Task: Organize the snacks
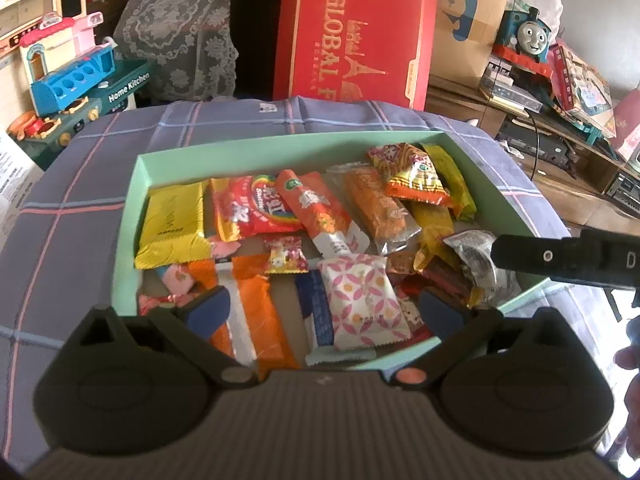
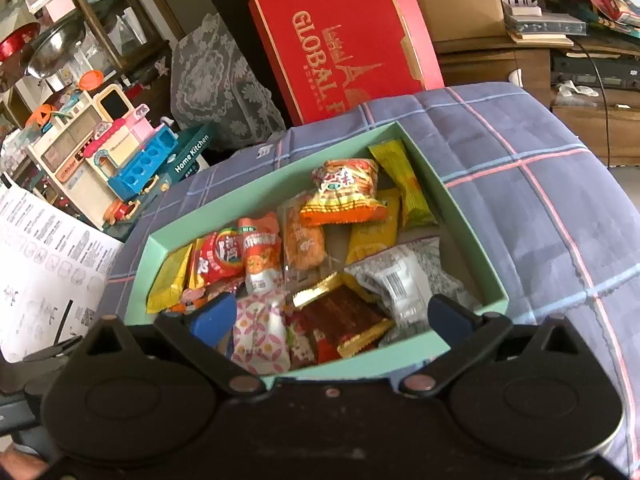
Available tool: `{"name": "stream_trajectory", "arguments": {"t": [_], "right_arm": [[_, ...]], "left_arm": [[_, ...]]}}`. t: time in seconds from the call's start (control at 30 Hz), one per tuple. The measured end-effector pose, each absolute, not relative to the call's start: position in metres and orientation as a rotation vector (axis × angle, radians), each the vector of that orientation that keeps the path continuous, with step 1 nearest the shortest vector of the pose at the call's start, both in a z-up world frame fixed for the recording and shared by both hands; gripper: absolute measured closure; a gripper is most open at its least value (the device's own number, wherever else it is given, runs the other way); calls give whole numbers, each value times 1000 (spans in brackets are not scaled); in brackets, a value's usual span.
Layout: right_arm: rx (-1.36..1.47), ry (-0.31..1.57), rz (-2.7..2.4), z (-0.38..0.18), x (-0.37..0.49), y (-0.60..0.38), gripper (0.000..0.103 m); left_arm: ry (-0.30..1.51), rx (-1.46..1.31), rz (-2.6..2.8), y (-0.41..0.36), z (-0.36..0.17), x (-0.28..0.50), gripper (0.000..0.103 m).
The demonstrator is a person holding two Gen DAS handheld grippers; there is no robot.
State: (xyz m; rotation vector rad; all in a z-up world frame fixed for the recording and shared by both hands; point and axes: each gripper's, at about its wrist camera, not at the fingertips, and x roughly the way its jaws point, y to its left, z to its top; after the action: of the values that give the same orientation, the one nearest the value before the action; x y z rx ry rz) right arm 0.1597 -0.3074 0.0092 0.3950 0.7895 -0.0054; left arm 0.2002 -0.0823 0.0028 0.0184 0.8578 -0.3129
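Both grippers hang over the near edge of a mint-green box, each with its jaws spread wide and nothing between the pads. Left gripper: blue pads stand over an orange packet and a white packet with pink flowers. Right gripper: over the same flowered packet and a dark red packet with a gold edge. Its finger also enters the left view from the right, just beside a silver packet.

Box sits on a counter under a blue checked cloth and is full of loose snacks (overlapping, unsorted): yellow packet at far left, red candy bag beside it. Red gift box stands behind.
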Motion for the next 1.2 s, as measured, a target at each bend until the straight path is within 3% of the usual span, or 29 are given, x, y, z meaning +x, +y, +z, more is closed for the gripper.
{"name": "stream_trajectory", "arguments": {"t": [0.6, 1.2], "right_arm": [[347, 810, 18, 28, 95, -284, 0], [260, 901, 14, 18, 68, -263, 0]], "left_arm": [[845, 4, -261, -45, 24, 131, 0], [916, -21, -173, -7, 8, 98, 0]]}}
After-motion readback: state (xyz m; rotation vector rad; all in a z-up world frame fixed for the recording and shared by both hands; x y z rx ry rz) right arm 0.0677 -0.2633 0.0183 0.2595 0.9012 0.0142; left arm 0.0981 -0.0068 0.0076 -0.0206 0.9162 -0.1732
